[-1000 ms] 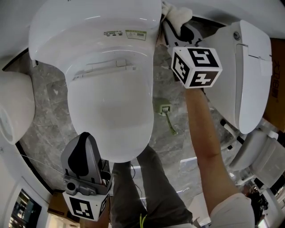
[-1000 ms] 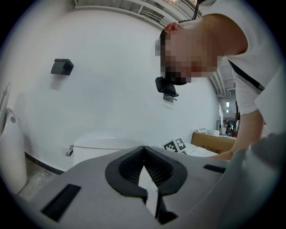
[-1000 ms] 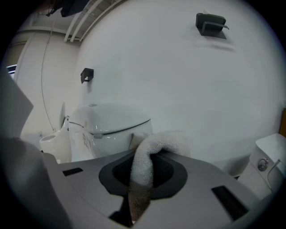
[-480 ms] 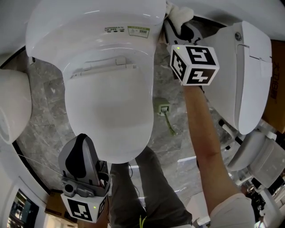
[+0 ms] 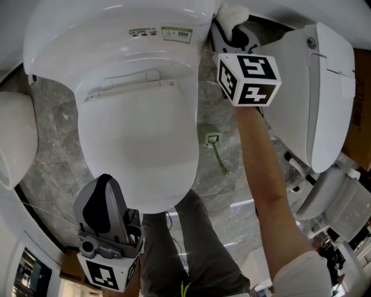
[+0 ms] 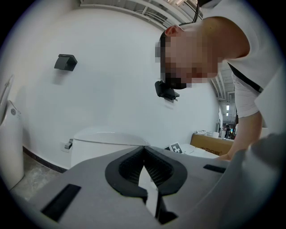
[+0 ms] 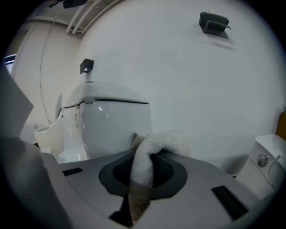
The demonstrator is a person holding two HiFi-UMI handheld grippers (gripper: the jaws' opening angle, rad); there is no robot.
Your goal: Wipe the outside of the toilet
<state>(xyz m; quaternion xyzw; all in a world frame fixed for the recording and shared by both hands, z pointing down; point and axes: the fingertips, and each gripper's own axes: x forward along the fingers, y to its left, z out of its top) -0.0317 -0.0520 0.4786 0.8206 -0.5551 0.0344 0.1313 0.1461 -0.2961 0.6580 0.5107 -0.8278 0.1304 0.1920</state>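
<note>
Head view: our right gripper is pinching a white towel, and the toilet is just to its left, with the towel by the rear corner. Our left gripper is below the bowl's front, jaws pressed together and empty.

The toilet stood with its tank end against the wall. The right gripper was at the toilet's rear right corner, in the gap between it and a second toilet to its right, with a cloth between its jaws. A small floor fitting lay right of the toilet's bowl. The left gripper was before the toilet's front rim, toward its left. The person's legs stood before that rim. Another fixture sat left of the toilet.
</note>
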